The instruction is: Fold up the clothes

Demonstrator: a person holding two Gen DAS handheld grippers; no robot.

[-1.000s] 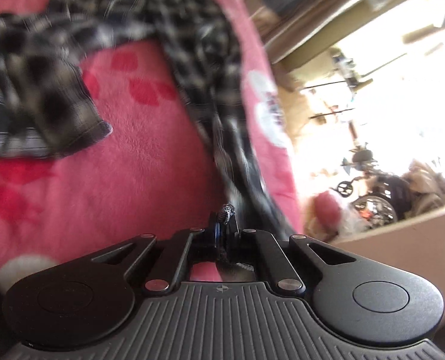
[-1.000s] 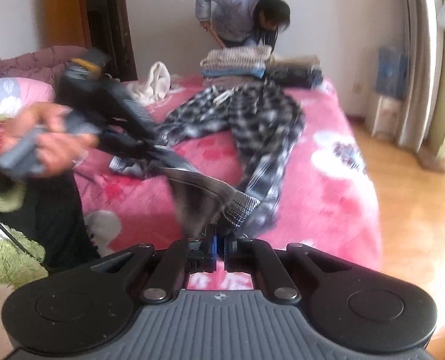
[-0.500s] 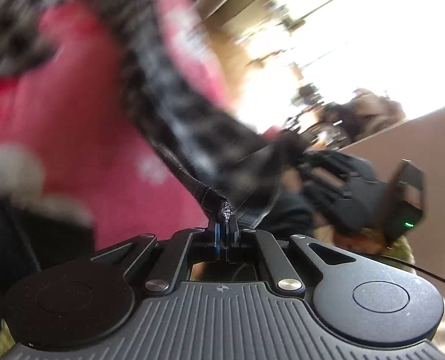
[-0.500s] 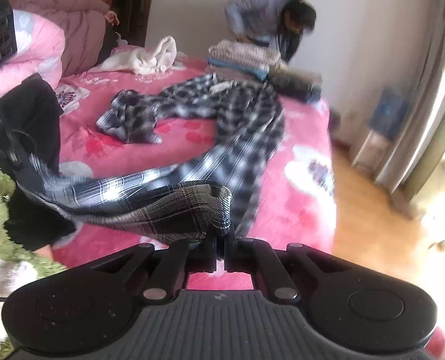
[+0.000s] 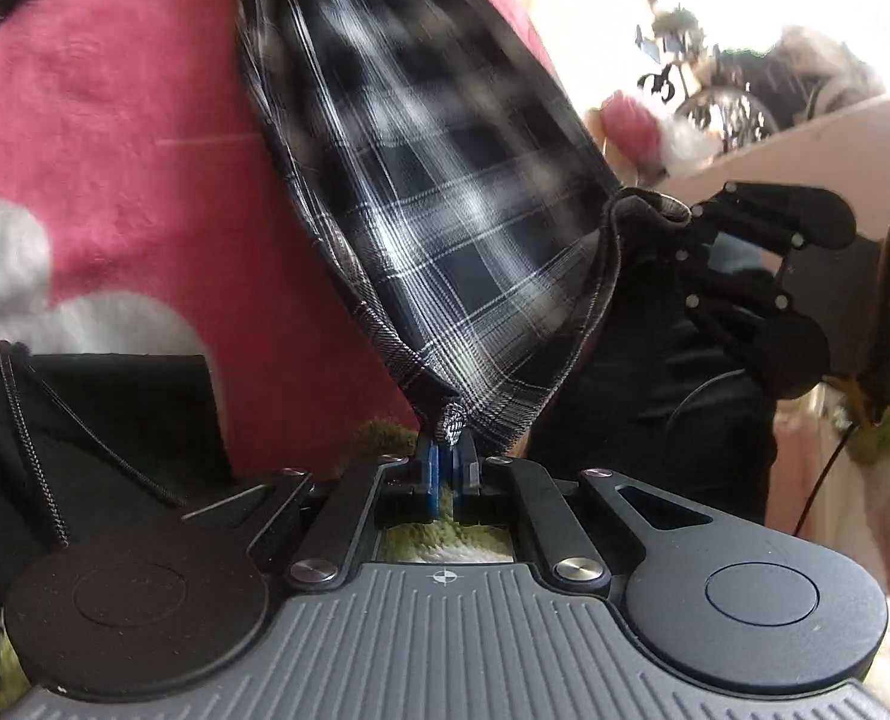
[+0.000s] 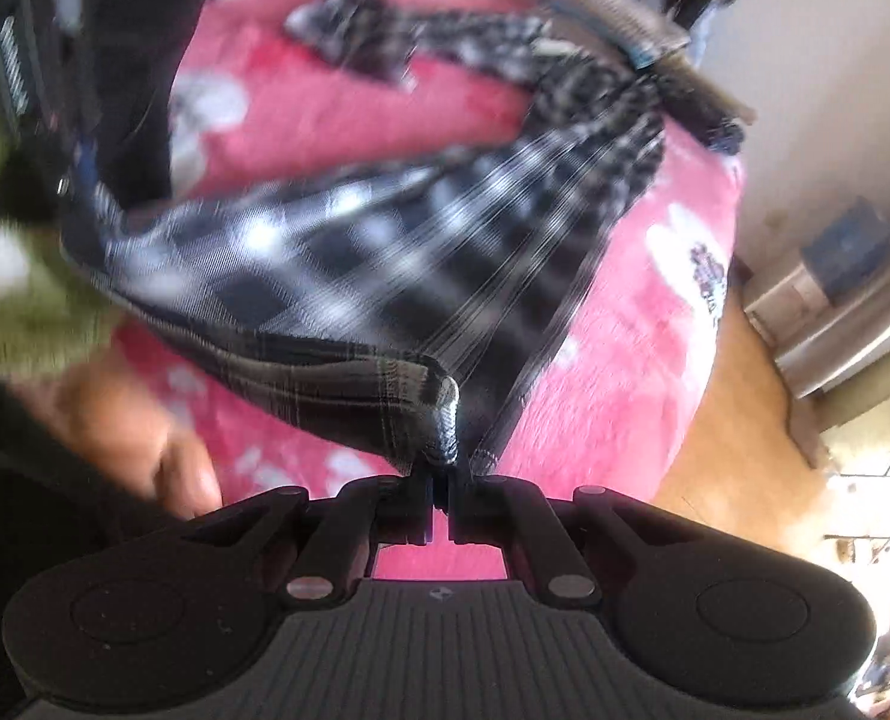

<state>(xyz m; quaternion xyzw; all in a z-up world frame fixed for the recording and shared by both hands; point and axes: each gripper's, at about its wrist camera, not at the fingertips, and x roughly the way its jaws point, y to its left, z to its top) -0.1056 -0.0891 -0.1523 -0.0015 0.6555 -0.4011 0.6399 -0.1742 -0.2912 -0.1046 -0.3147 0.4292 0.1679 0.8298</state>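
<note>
Plaid shirt (image 5: 445, 228) hem is pinched tight by my left gripper (image 5: 448, 468) and right gripper (image 6: 442, 480), stretched toward twelve o'clock to flatten it over the pink blanket (image 5: 115, 120).

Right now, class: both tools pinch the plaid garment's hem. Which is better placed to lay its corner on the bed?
Probably the right tool: the pink bed lies straight ahead of it. The left tool, also shut on the plaid garment, sits over the person's lap.

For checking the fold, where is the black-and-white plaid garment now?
The black-and-white plaid garment hangs stretched between both hand-held grippers, left and right, above the pink fleece blanket.
</note>
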